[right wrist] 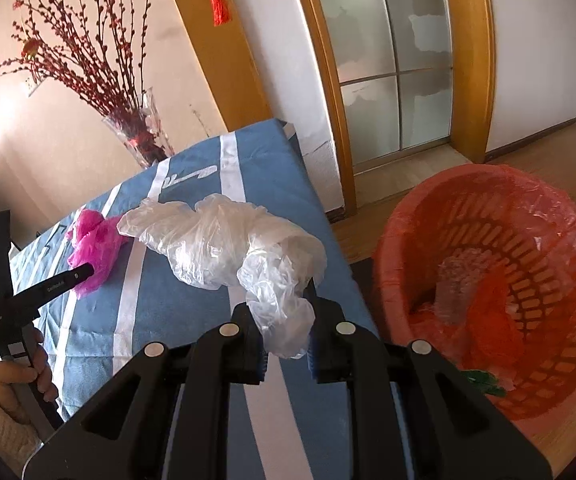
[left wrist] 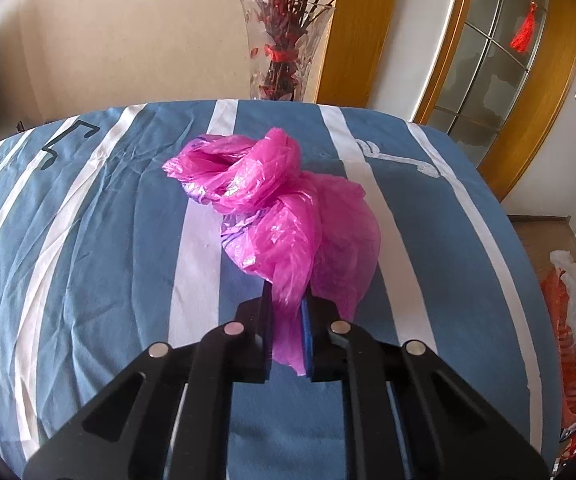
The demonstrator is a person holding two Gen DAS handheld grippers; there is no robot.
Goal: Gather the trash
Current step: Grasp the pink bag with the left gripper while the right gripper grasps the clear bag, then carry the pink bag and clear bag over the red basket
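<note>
1. On the table, over a blue cloth (left wrist: pixel 88 240) with white stripes, lies a crumpled pink plastic bag (left wrist: pixel 272 200).
2. Its near end runs down between the fingers of the left gripper (left wrist: pixel 288 332), whose jaws are pinched narrow on that strip of pink plastic.
3. From the right wrist view, the same pink bag (right wrist: pixel 96 248) sits further along the cloth, with the left gripper's tip against its lower edge and a hand (right wrist: pixel 16 376) in a cream sleeve holding that tool.
4. A clear plastic bag (right wrist: pixel 216 240) hangs in the right gripper (right wrist: pixel 286 336), its jaws closed narrow on the bag's bunched end; the rest of the bag billows out in front of the fingers, above the cloth.
5. Beside the table, on the wooden floor, stands an orange basket (right wrist: pixel 400 240) lined with a thin plastic film, with some scraps inside.
6. At the table's far edge stands a glass vase (left wrist: pixel 280 52) of red-budded branches.
</note>
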